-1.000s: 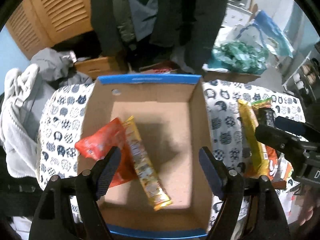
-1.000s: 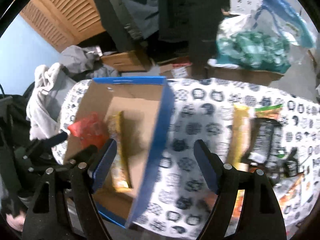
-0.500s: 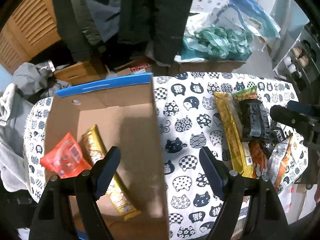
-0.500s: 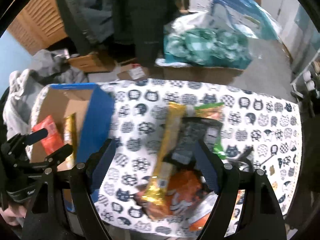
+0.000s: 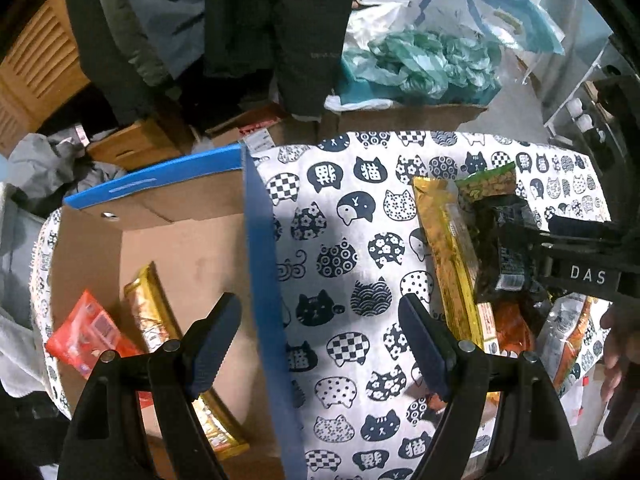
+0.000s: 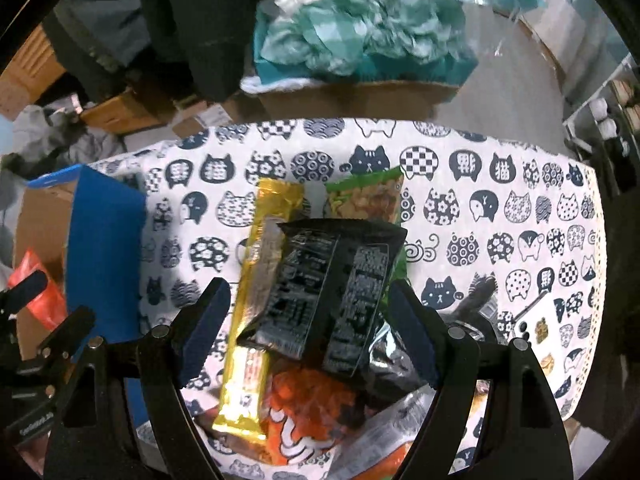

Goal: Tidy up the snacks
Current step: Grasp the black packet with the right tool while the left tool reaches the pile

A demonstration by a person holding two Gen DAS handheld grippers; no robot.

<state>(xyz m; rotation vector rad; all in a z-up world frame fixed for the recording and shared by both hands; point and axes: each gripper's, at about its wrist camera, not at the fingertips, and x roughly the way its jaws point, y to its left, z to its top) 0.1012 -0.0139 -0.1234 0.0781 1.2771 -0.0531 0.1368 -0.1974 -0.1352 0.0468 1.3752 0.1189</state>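
A cardboard box with blue edges sits at the left of the table and holds a red packet and a long gold bar. My left gripper is open above the box's right wall. A pile of snacks lies to the right: a long gold bar, a black packet, a green packet and an orange packet. My right gripper is open, low over the black packet, its fingers to either side.
The table has a cat-print cloth. A dark small object lies right of the pile. Behind the table are cardboard boxes, a teal plastic bag and hanging dark coats. The table's far and right edges are near.
Both grippers have moved right, from over the box toward the snack pile. The right gripper has come down close over the black packet. Both stay open.
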